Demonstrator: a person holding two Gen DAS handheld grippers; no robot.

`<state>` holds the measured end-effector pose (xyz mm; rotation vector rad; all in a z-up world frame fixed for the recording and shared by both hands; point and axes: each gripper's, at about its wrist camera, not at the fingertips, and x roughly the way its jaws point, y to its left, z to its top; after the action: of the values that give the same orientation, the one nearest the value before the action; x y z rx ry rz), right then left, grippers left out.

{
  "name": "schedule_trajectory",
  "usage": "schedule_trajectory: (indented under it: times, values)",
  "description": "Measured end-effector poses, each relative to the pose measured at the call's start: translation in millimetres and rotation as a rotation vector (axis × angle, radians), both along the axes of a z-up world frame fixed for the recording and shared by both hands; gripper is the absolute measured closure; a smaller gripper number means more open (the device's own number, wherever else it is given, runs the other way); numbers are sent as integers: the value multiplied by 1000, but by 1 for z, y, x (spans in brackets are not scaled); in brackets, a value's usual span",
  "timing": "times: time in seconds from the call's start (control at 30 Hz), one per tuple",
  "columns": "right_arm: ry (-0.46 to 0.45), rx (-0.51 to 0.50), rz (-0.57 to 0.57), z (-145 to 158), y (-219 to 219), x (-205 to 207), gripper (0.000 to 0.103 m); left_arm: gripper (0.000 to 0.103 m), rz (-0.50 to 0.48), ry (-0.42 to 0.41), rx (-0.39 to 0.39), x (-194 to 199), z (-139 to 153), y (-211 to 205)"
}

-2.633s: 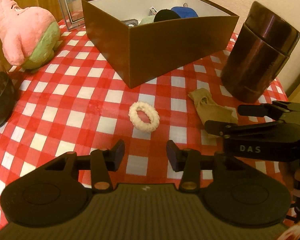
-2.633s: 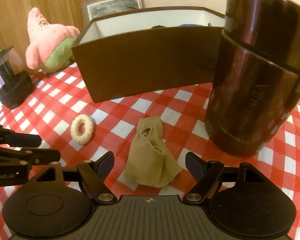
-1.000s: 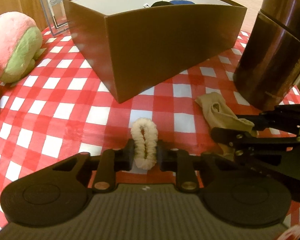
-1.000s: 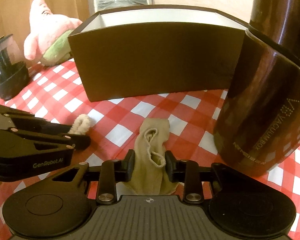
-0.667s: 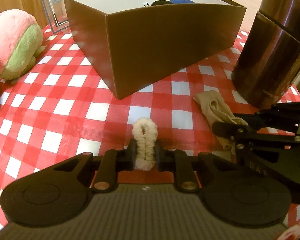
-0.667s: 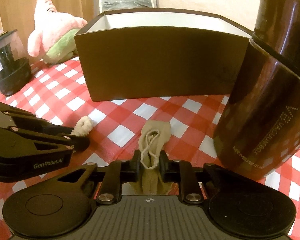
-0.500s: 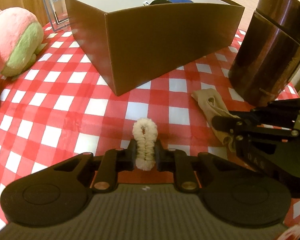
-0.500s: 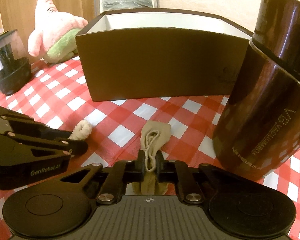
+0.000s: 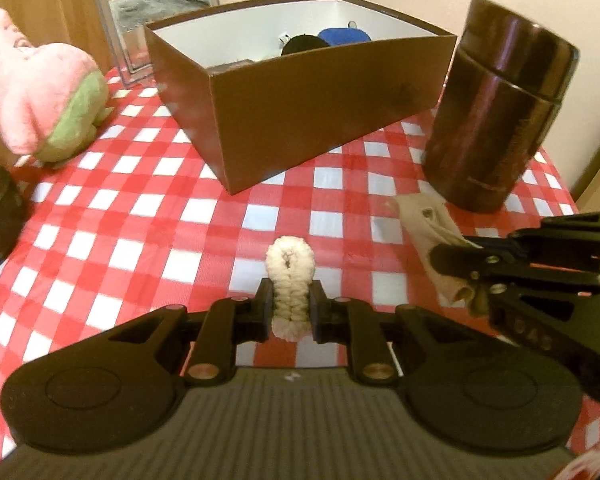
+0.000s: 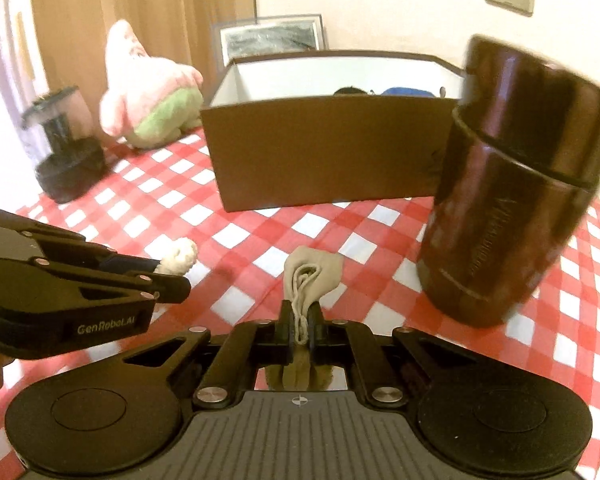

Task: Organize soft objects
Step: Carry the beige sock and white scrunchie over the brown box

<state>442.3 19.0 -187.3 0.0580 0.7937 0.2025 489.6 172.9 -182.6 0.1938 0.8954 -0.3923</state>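
so the brown box [image 9: 324, 120] sits far back on the checked cloth. the right gripper [image 10: 300, 334] has just squeezed shut on the tan sock [image 10: 314, 272], thin and floppy, held mid-fold. the left gripper [image 9: 290, 308] pinches the fluffy hair tie [image 9: 290, 268], light and squishy, held across its middle.
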Motion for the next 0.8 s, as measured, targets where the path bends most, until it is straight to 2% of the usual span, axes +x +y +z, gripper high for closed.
schedule_trajectory:
  times: [0.23, 0.53, 0.8]
  values:
    - [-36, 34, 74, 21, -44, -48, 97, 86, 95, -24, -6, -61, 19, -25]
    - [-78, 27, 217, 44, -141, -106, 97, 86, 265, -63, -39, -151, 44, -101]
    - [-103, 64, 206, 72, -208, -123, 97, 86, 284, -87, -49, -184, 77, -149]
